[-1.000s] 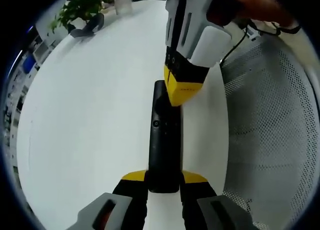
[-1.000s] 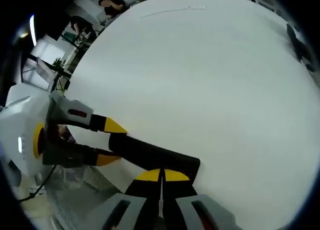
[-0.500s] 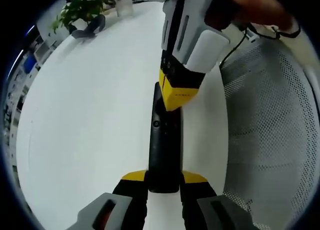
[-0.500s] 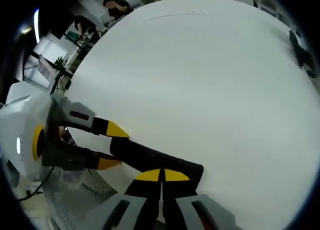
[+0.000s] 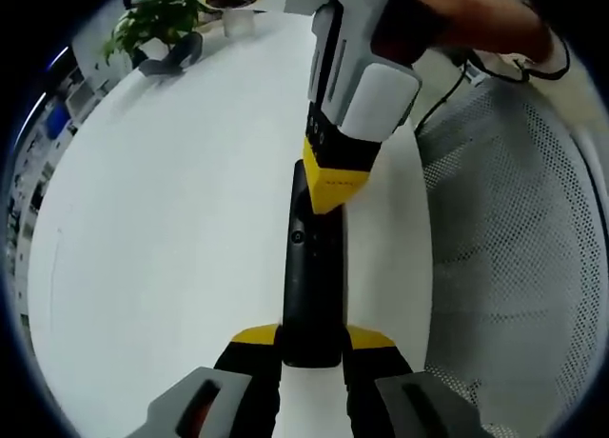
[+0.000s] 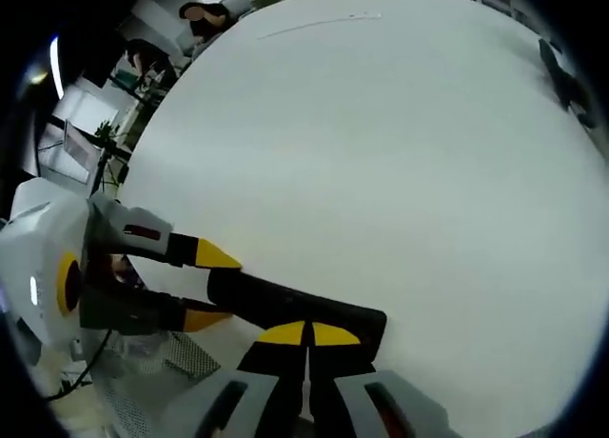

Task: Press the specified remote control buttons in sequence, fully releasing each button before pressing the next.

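Observation:
A long black remote (image 5: pixel 309 267) lies lengthwise over the white table (image 5: pixel 171 219). My left gripper (image 5: pixel 311 348) is shut on the remote's near end, a yellow tip on each side. My right gripper (image 5: pixel 333 195) comes in from above, jaws shut, with its yellow tips resting on the remote's far part, just beyond a small round button (image 5: pixel 297 235). In the right gripper view my right gripper (image 6: pixel 309 334) is shut, tips against the remote (image 6: pixel 295 305), and the left gripper (image 6: pixel 211 286) clamps the remote's other end.
A potted plant (image 5: pixel 152 14), a dark object (image 5: pixel 173 52) and a white cup (image 5: pixel 235 14) stand at the table's far edge. A perforated mesh surface (image 5: pixel 514 257) lies just beyond the table's right edge. Another dark object (image 6: pixel 566 81) lies far across the table, and people (image 6: pixel 205 14) are in the background.
The right gripper's shut tips have shifted a little along the remote toward the left gripper. The left gripper and the remote have stayed put.

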Demonstrator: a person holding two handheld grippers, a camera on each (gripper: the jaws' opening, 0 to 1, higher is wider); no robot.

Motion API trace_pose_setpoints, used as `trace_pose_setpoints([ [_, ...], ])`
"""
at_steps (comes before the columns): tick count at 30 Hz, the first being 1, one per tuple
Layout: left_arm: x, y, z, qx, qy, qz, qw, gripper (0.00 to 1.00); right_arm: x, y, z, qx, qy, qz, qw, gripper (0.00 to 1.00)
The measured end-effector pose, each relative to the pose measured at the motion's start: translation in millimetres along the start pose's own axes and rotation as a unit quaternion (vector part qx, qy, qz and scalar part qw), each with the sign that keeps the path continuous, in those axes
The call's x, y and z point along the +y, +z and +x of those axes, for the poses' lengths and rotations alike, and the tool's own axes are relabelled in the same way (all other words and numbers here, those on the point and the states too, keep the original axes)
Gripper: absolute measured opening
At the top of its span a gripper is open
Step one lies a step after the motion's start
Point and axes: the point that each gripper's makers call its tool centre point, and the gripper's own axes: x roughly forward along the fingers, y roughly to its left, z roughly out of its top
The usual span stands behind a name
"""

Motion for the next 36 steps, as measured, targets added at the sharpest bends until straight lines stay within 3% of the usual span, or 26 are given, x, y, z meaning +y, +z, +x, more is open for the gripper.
trace_pose_setpoints([
  [10,0.1,0.3,-1,-0.021,-0.005,-0.002,0.9998,0.22,0,-0.6,0,0.001,-0.004,0.006,1.0,0.0],
  [14,-0.3,0.5,0,-0.023,-0.005,-0.002,0.9997,0.22,0,-1.7,-1,-0.013,0.0,0.01,0.9999,0.0],
  [29,-1.2,1.4,-1,-0.032,-0.003,0.005,0.9995,0.22,3,-2.5,-3,-0.014,0.002,0.011,0.9998,0.0],
  [36,-0.9,1.8,-1,-0.034,-0.002,0.003,0.9994,0.22,11,7.5,-5,-0.042,0.023,0.008,0.9988,0.0],
])
